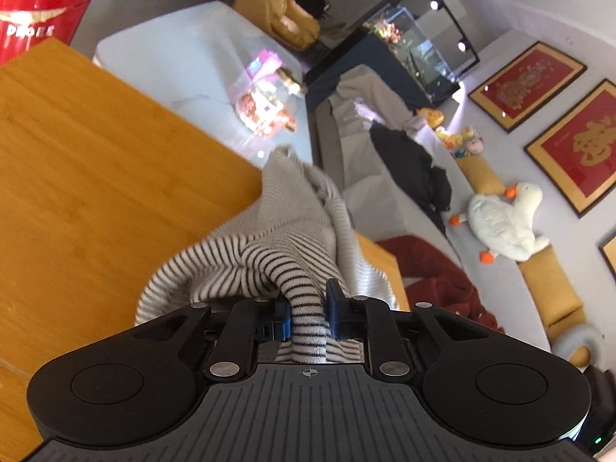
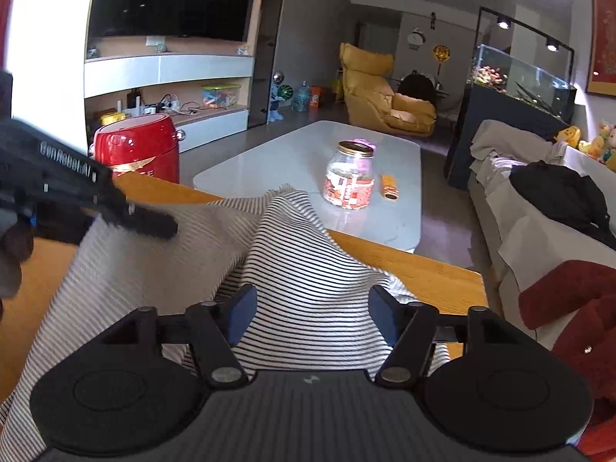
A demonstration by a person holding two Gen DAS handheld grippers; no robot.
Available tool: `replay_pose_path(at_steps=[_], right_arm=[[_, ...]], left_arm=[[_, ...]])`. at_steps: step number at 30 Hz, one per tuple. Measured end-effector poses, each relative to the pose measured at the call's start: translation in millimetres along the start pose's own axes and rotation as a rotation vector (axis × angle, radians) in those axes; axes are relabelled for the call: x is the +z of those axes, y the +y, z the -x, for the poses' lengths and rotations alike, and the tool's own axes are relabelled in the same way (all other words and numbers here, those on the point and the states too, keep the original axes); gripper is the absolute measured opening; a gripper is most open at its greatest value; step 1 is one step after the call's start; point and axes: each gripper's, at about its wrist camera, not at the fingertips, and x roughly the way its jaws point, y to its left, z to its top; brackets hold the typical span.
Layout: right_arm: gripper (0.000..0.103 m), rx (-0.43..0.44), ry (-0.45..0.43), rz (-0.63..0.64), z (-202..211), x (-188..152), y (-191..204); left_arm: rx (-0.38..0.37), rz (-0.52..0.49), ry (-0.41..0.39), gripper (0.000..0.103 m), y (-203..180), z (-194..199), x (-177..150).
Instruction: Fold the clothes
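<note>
A black-and-white striped garment (image 1: 269, 254) lies bunched on the wooden table (image 1: 96, 177). In the left wrist view my left gripper (image 1: 308, 312) is shut on a gathered fold of it, with the cloth squeezed between the blue pads (image 1: 335, 304). In the right wrist view the same striped garment (image 2: 308, 261) drapes over the wooden table (image 2: 431, 273) and rises in a ridge. My right gripper (image 2: 312, 308) stands wide with the striped cloth between its jaws, and the pads (image 2: 379, 312) do not visibly press it. The left gripper (image 2: 150, 223) shows at the left, over the garment's far edge.
A red appliance (image 2: 136, 150) stands beyond the table's far left corner. Behind is a white coffee table (image 2: 292, 154) with a jar (image 2: 349, 177). To the right is a grey sofa (image 2: 512, 246) with a black garment (image 2: 558, 192) and a red-brown one (image 2: 569, 300).
</note>
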Motion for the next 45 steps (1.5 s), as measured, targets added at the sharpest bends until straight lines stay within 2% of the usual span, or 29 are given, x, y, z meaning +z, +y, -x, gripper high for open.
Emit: replay_pose_path(at_steps=[3,4,5,6,7,8,10,14,17,19,21,23,26,28,29,30,32,34,36,38,40,41,43,45], right_arm=[[0.072,0.002,0.048,0.074,-31.3,4.0,19.8],[0.069,-0.017,0.065,0.102,-42.2,4.0,24.1],[0.053,-0.029,0.077,0.120,-51.2,4.2,25.2],[0.044,-0.030,0.091,0.125,-58.6,4.9,23.2],[0.029,-0.022,0.110,0.098,-64.8,6.4,17.8],[0.021,0.003,0.135,0.032,-67.3,7.9,8.5],[0.013,0.062,0.181,-0.076,-63.5,6.3,-5.5],[0.009,0.187,0.250,-0.162,-25.4,-12.7,-10.8],[0.008,0.264,0.235,-0.258,14.2,-12.6,-17.8],[0.008,0.206,0.136,-0.275,38.0,1.5,-30.4],[0.008,0.069,0.030,-0.266,47.4,16.3,-51.6],[0.008,-0.050,0.033,-0.273,30.4,16.3,-72.5],[0.009,-0.129,0.112,-0.269,-7.0,1.0,-85.3],[0.009,-0.153,0.140,-0.230,-23.3,-7.6,-80.9],[0.009,-0.167,0.143,-0.213,-29.8,-9.8,-79.0],[0.009,-0.177,0.143,-0.213,-33.3,-10.9,-79.0],[0.009,-0.188,0.149,-0.227,-33.9,-12.0,-83.2],[0.011,-0.216,0.140,-0.199,-29.8,-12.3,-84.3],[0.017,-0.247,0.109,-0.145,-24.1,-9.3,-79.7],[0.023,-0.255,0.065,-0.111,-13.2,-4.1,-71.0],[0.030,-0.248,0.020,-0.090,-2.3,2.0,-60.4],[0.037,-0.245,-0.002,-0.080,3.2,5.1,-55.2],[0.043,-0.204,-0.036,-0.076,13.6,6.6,-45.1],[0.043,-0.118,-0.047,-0.100,24.1,2.4,-35.0]], left_arm=[[0.018,0.054,-0.066,0.019,14.3,17.2,24.6],[0.029,0.074,-0.083,0.018,20.6,21.9,32.2],[0.046,0.097,-0.092,0.016,28.7,24.4,38.3],[0.064,0.123,-0.095,0.016,37.9,25.6,42.5],[0.084,0.152,-0.096,0.015,48.3,27.1,45.2],[0.104,0.181,-0.095,0.014,57.5,28.8,47.2],[0.115,0.218,-0.080,0.014,72.7,34.3,45.7],[0.120,0.219,-0.018,0.014,92.6,55.7,31.9],[0.101,0.212,0.021,0.014,102.0,76.7,28.4],[0.099,0.196,0.016,0.014,107.8,88.4,32.9],[0.108,0.181,0.008,0.014,113.5,97.7,37.8],[0.131,0.173,0.003,0.014,118.8,103.3,41.5],[0.069,0.165,0.026,0.016,119.2,112.0,40.1],[0.069,0.104,0.033,0.032,109.2,118.8,38.3],[0.085,0.061,0.030,0.052,102.3,123.0,36.2],[0.108,0.015,0.019,0.063,95.5,127.5,34.6],[0.142,-0.092,-0.011,0.065,81.3,139.8,31.7],[0.151,-0.170,-0.055,0.072,66.5,149.1,31.7],[0.138,-0.253,-0.100,0.087,45.3,149.3,35.0],[0.132,-0.340,-0.093,0.092,22.0,128.7,38.8],[0.137,-0.424,-0.060,0.092,1.6,97.4,41.2],[0.157,-0.469,-0.038,0.092,-5.9,79.2,40.5],[0.211,-0.563,0.010,0.091,-18.7,40.6,37.5],[0.301,-0.674,0.054,0.083,-25.6,5.1,30.4]])
